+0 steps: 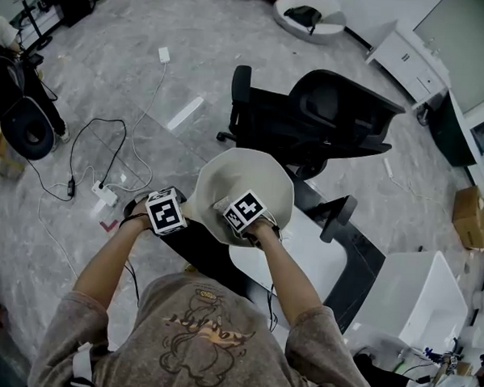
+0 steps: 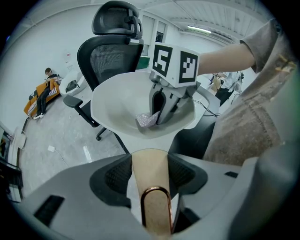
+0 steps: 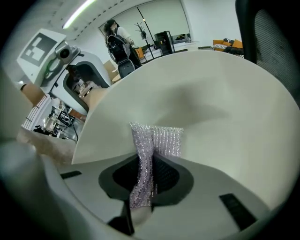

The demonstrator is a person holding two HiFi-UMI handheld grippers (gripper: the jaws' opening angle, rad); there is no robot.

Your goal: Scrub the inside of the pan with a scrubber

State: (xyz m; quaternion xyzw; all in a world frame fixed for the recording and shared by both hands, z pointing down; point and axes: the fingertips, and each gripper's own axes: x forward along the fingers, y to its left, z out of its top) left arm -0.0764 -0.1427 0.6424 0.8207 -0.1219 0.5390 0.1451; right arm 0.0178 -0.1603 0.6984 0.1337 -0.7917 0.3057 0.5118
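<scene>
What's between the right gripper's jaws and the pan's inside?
The silvery scrubber, pinched in the right gripper, reaches the pan; the right gripper view shows it.

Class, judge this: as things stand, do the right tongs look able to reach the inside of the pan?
Probably yes. The right tongs, shut on the scrubber, reach down inside the open pan. Nothing covers it, and the scrubber appears to touch its inner wall.

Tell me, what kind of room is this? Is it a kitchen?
Looks like an office or workshop, not a kitchen: a black office chair, a power strip on the floor, and a cardboard box.
</scene>
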